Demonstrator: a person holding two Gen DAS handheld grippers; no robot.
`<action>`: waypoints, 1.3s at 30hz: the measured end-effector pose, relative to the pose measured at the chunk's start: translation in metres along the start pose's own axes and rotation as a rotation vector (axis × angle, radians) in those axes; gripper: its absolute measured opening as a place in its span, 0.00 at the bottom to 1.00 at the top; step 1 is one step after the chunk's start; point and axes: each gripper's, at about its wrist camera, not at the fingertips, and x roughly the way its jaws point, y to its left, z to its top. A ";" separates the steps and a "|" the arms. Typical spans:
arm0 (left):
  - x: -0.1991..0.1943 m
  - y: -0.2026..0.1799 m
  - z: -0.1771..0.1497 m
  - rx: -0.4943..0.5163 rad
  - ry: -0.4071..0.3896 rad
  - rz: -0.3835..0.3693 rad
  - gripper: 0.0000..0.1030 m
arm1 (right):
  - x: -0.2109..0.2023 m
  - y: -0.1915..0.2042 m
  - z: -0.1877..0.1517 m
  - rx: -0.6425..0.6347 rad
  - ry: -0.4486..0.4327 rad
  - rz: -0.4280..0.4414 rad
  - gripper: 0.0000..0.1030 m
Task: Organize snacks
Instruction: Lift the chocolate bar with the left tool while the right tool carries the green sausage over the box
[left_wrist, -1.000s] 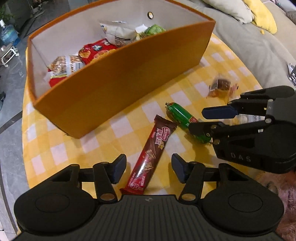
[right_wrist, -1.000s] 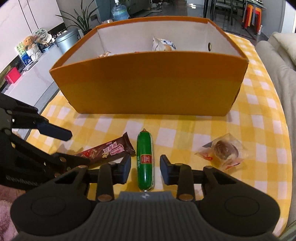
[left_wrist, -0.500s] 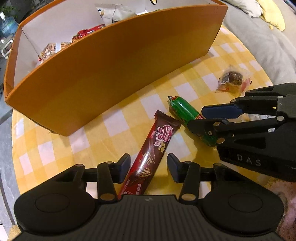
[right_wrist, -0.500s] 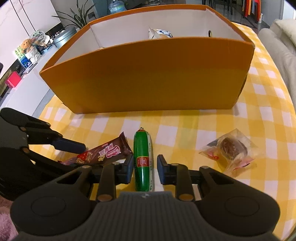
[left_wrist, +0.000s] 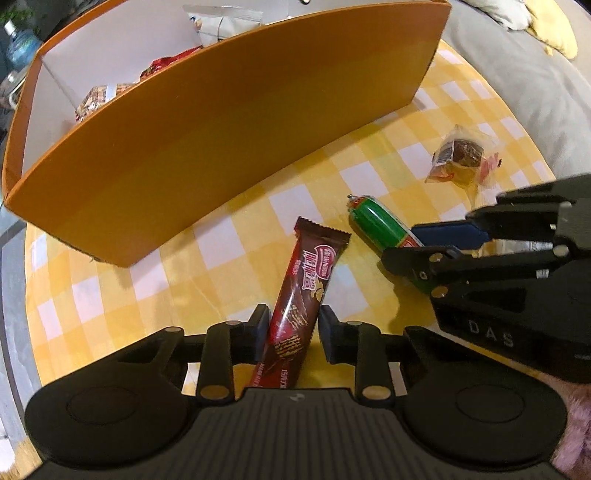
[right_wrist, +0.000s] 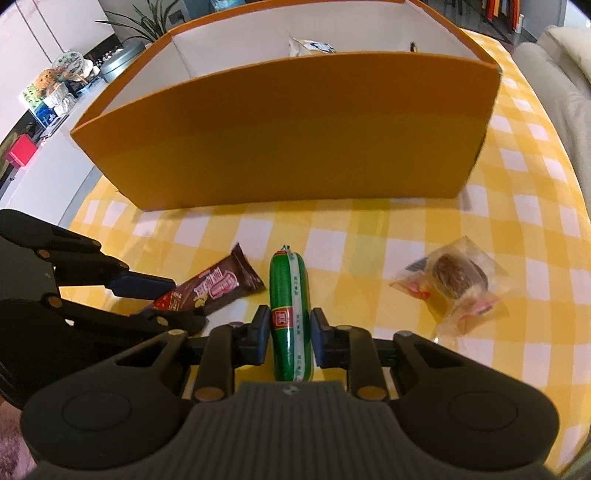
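A brown chocolate bar (left_wrist: 308, 284) lies on the yellow checked tablecloth (left_wrist: 236, 240). My left gripper (left_wrist: 291, 325) is closed around its near end, pads against the wrapper. A green sausage stick (right_wrist: 290, 310) lies beside it. My right gripper (right_wrist: 288, 326) is closed on its near half; it also shows in the left wrist view (left_wrist: 428, 243). An orange box (left_wrist: 236, 122) stands behind, with several snack packs (left_wrist: 107, 96) inside. A clear-wrapped brown cake (right_wrist: 456, 277) lies to the right of the sausage.
A grey sofa with yellow cushions (left_wrist: 554, 26) runs along the table's right side. The round table's edge (right_wrist: 85, 195) curves off at the left. A counter with small items (right_wrist: 51, 88) stands at the far left.
Both grippers moved down and forward and closed: the left onto the chocolate bar, the right onto the green sausage stick. The box now looms closer.
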 end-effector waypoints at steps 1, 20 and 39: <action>0.000 0.000 0.000 -0.006 0.000 0.000 0.26 | 0.000 0.000 -0.001 -0.001 0.002 -0.003 0.19; -0.065 0.005 -0.005 -0.148 -0.136 -0.089 0.25 | -0.046 -0.003 -0.006 0.053 -0.045 0.022 0.18; -0.174 0.039 0.053 -0.172 -0.392 -0.055 0.25 | -0.148 0.010 0.069 -0.085 -0.302 -0.007 0.19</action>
